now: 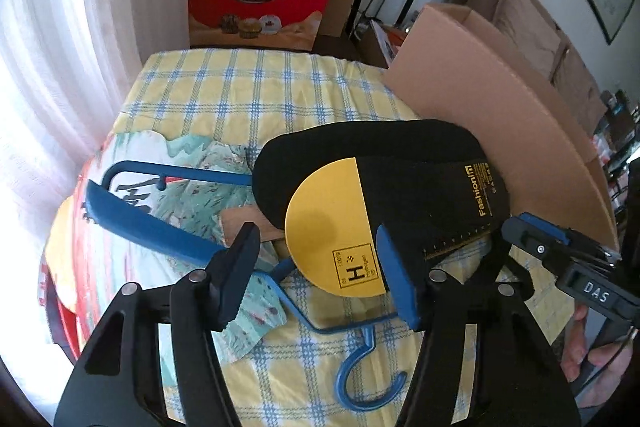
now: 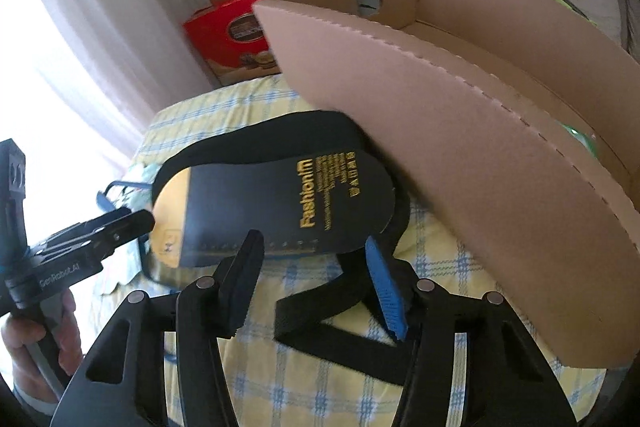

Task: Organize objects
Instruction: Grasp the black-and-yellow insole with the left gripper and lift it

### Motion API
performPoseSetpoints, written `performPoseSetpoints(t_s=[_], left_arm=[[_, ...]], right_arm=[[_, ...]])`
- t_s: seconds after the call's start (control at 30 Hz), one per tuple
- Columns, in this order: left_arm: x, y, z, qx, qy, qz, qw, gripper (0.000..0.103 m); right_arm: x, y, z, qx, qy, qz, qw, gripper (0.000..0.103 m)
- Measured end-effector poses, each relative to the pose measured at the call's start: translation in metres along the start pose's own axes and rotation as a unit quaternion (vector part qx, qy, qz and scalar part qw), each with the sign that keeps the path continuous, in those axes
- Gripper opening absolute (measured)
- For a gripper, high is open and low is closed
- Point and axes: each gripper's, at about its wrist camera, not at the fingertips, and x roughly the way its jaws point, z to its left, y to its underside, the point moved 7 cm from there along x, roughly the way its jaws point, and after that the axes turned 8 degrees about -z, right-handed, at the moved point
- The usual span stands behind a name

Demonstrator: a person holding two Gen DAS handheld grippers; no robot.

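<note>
Presently both tools, left tool (image 1: 316, 267) and right tool (image 2: 312, 281), stand half-open, gripping nothing, flanking the carded black socks (image 1: 400, 187) lying frame-centre on the bed (image 1: 240, 87), beside the cardboard box (image 2: 460, 107), probably their destination.

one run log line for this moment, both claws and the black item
left claw: astride card end | right claw: astride strap | black sock pack: on bed | cardboard box: beside

The socks pack (image 1: 400, 187) lies on the bed (image 1: 240, 87), its right edge against the wall of the cardboard box (image 1: 500, 107). The hanger (image 1: 168, 231) lies left of the pack, partly under it, on a folded garment (image 1: 180, 187).
</note>
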Motion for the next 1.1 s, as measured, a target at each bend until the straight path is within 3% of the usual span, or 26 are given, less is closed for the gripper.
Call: performPoseSetpoints(t_s=[0.27, 0.67, 0.83, 0.97, 1.1], left_arm=[[0.020, -0.002, 0.008, -0.025, 0.017, 0.019, 0.9994, 0.050], [0.024, -0.004, 0.012, -0.030, 0.015, 0.023, 0.9992, 0.050], [0.026, -0.004, 0.009, -0.028, 0.013, 0.026, 0.9992, 0.050], [0.025, -0.001, 0.003, -0.028, 0.022, 0.028, 0.9990, 0.050], [0.019, -0.002, -0.001, -0.018, 0.013, 0.018, 0.9996, 0.048]], right_arm=[[0.017, -0.004, -0.014, 0.013, 0.024, 0.008, 1.000, 0.047], [0.024, -0.005, -0.027, 0.022, 0.056, 0.012, 0.998, 0.048], [0.027, -0.005, -0.023, 0.028, 0.034, 0.017, 0.999, 0.049], [0.025, -0.006, -0.023, 0.029, 0.027, 0.015, 0.999, 0.035], [0.013, -0.010, -0.017, 0.014, 0.023, 0.003, 1.000, 0.034]])
